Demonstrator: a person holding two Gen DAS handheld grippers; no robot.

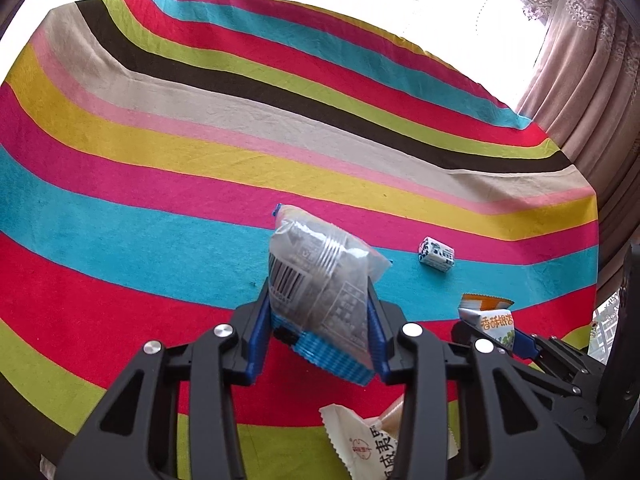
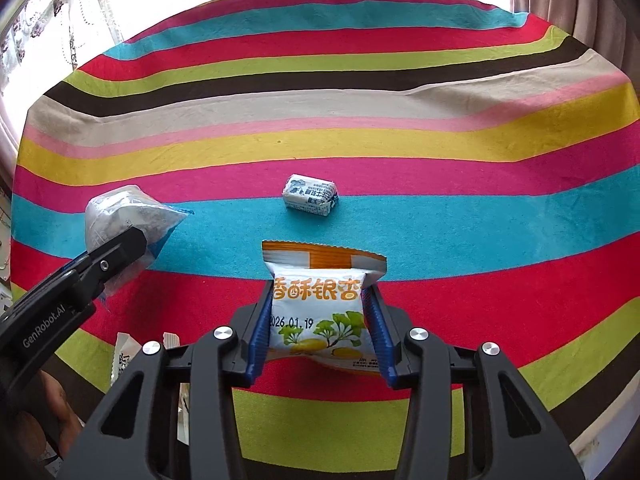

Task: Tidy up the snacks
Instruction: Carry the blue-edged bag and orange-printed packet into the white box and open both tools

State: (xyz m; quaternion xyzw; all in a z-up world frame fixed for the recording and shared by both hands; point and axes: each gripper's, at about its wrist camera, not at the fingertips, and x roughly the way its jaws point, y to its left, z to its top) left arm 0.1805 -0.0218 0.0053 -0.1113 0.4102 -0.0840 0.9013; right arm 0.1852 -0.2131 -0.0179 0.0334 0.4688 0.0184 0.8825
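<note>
Four snack packets are in view, two held and two lying on the striped cloth (image 2: 360, 92). The left gripper (image 1: 319, 304) has its two blue fingers (image 1: 260, 320) clamped on the sides of one silver packet (image 1: 316, 276), which shows a barcode and has a blue crimped end nearest the camera; it is lifted clear of the cloth and tilted. The right gripper (image 2: 320, 320) has its two fingers (image 2: 260, 324) pressed against the sides of one white-and-orange packet (image 2: 320, 304), printed with yellow fruit and green leaves, its orange crimped edge pointing to the far side. In the right wrist view the silver packet (image 2: 128, 220) sits to the left, held in the left gripper (image 2: 120, 256). One small white-and-blue packet (image 2: 311, 195) lies alone on the blue stripe, farther off than both held packets and apart from them. One white packet with red print (image 1: 360, 436) lies at the near edge, below the left gripper, partly hidden. A curtain (image 1: 592, 80) hangs at the far right.
</note>
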